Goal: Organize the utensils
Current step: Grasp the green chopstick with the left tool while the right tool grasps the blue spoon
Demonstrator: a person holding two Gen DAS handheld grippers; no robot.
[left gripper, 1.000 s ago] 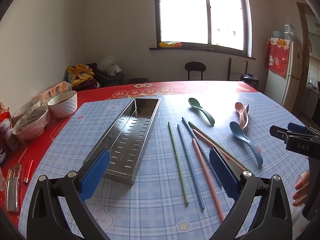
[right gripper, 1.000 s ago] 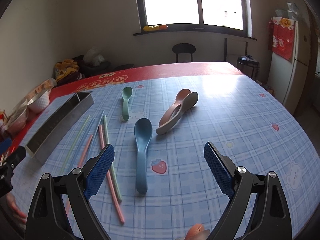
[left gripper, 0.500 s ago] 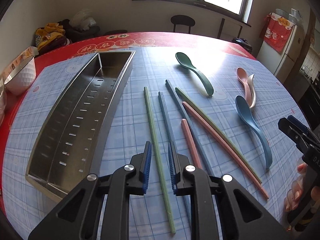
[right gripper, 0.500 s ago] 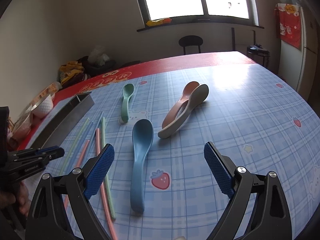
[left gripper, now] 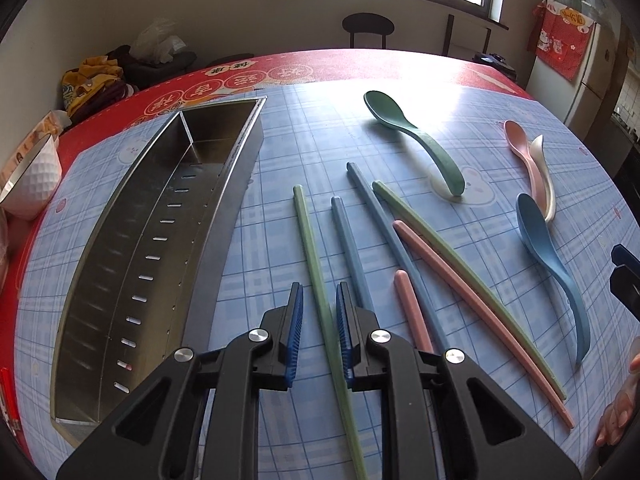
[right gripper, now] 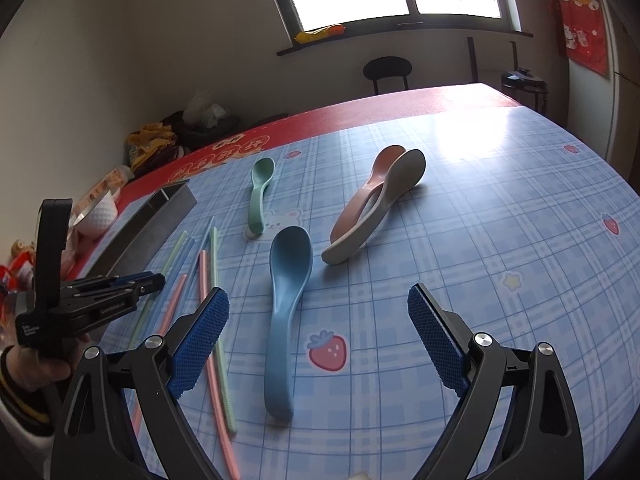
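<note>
Pick-up step: left gripper (left gripper: 319,334), jaws narrowed but not gripping, straddles the pale green plastic chopstick (left gripper: 316,276). Right gripper (right gripper: 318,344) gapes empty. Next: clamp, lift into perforated steel tray (left gripper: 224,216).

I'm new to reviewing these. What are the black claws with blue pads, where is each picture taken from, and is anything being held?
There is no robot here. A person holds a hand-operated two-finger gripper in each hand, and each has a wide-angle camera looking along its fingers. One picture is from the left gripper, the other from the right gripper. On the checked tablecloth lie a steel tray, six coloured chopsticks and four spoons. The left jaws have just been closing and straddle the green chopstick with a gap showing, so nothing is gripped. The right jaws stand wide open above the blue spoon.
</note>
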